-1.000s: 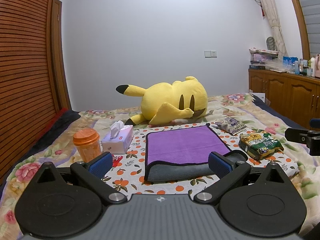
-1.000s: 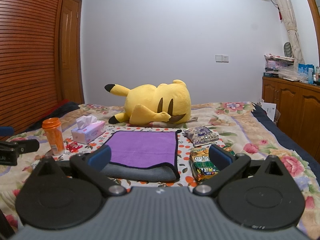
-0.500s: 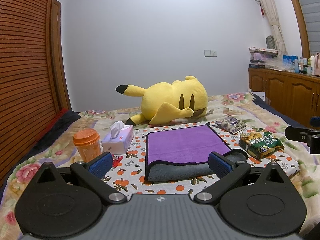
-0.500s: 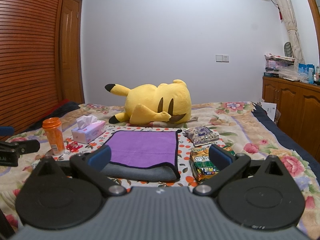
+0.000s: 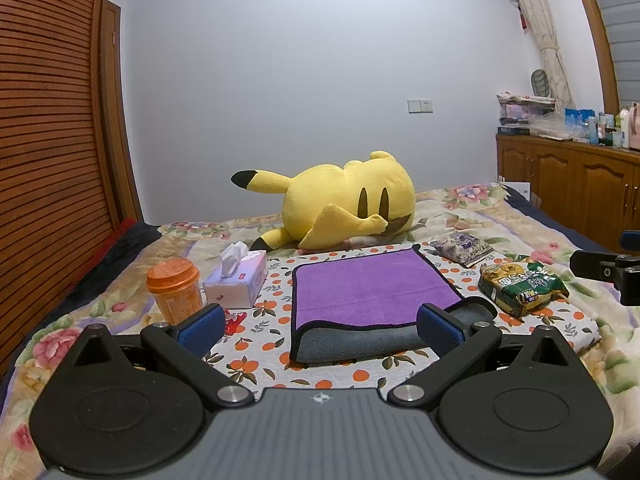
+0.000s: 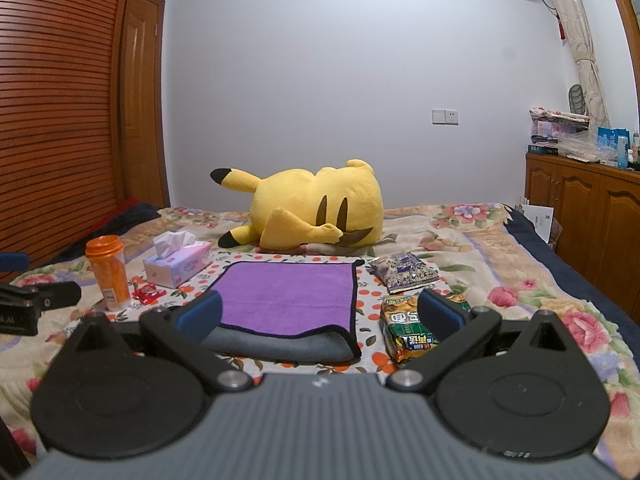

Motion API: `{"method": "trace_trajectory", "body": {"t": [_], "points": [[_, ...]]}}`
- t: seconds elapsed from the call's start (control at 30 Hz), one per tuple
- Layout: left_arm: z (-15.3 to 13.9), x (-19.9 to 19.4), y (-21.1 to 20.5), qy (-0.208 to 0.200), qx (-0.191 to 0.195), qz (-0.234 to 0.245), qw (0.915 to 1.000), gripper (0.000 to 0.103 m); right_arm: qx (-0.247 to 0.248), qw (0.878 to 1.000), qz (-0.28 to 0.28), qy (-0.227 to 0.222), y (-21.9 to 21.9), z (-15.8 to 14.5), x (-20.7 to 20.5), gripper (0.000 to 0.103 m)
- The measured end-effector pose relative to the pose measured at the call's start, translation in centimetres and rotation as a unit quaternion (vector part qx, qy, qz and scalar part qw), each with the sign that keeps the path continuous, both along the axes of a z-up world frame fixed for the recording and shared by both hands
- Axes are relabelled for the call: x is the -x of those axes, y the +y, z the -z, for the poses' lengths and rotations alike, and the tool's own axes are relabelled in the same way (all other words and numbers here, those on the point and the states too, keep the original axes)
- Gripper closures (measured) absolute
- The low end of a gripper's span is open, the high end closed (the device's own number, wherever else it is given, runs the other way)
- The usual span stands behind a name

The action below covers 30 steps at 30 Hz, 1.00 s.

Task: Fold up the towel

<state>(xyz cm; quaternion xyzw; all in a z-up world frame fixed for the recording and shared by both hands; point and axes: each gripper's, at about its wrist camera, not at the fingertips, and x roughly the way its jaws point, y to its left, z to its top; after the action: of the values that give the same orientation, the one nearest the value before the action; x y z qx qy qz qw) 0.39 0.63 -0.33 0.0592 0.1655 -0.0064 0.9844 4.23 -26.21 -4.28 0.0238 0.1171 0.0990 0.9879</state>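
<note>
A purple towel (image 5: 370,286) with a grey underside and black trim lies folded once on an orange-print cloth (image 5: 264,350) on the bed. Its grey folded edge faces me. It also shows in the right wrist view (image 6: 286,296). My left gripper (image 5: 320,330) is open and empty, held just short of the towel's near edge. My right gripper (image 6: 320,316) is open and empty, also just short of the near edge, toward the towel's right side. Each gripper shows at the edge of the other's view: the right one (image 5: 608,270) and the left one (image 6: 36,300).
A yellow plush toy (image 5: 344,202) lies behind the towel. An orange cup (image 5: 174,290), a tissue box (image 5: 238,282) and a red wrapper (image 6: 146,293) sit left of it. A green snack bag (image 5: 520,286) and a purple snack bag (image 5: 460,246) sit right. Wooden cabinets (image 5: 572,196) stand far right.
Almost nothing has changed. Both grippers stay open and hover in nearly the same place before the towel; the views shift only very slightly.
</note>
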Motion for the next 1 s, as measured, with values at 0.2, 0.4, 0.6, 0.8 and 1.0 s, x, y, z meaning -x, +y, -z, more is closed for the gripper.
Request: {"method": "trace_trajectory", "body": {"t": [0.2,0.4,0.6,0.8,1.0], "points": [[0.0,0.0,0.0,0.000,-0.001,0.000,1.0000,0.000,0.000,1.000,0.001,-0.001,0.0,0.0,0.0,0.000],[0.0,-0.1,0.0,0.000,-0.001,-0.001,1.0000,0.000,-0.001,1.000,0.000,0.000,0.0,0.0,0.0,0.000],[-0.1,0.0,0.6,0.006,-0.002,0.001,1.0000,0.000,0.000,1.000,0.000,0.000,-0.1,0.1,-0.1,0.000],[0.3,-0.5,0.1,0.028,-0.010,0.006,0.9995,0.000,0.003,1.000,-0.003,0.007,0.7,0.3,-0.3,0.000],[0.6,-1.5,-0.2,0.048,-0.015,0.010,0.9987,0.000,0.009,1.000,-0.007,0.018,1.2,0.7,-1.1,0.000]]}}
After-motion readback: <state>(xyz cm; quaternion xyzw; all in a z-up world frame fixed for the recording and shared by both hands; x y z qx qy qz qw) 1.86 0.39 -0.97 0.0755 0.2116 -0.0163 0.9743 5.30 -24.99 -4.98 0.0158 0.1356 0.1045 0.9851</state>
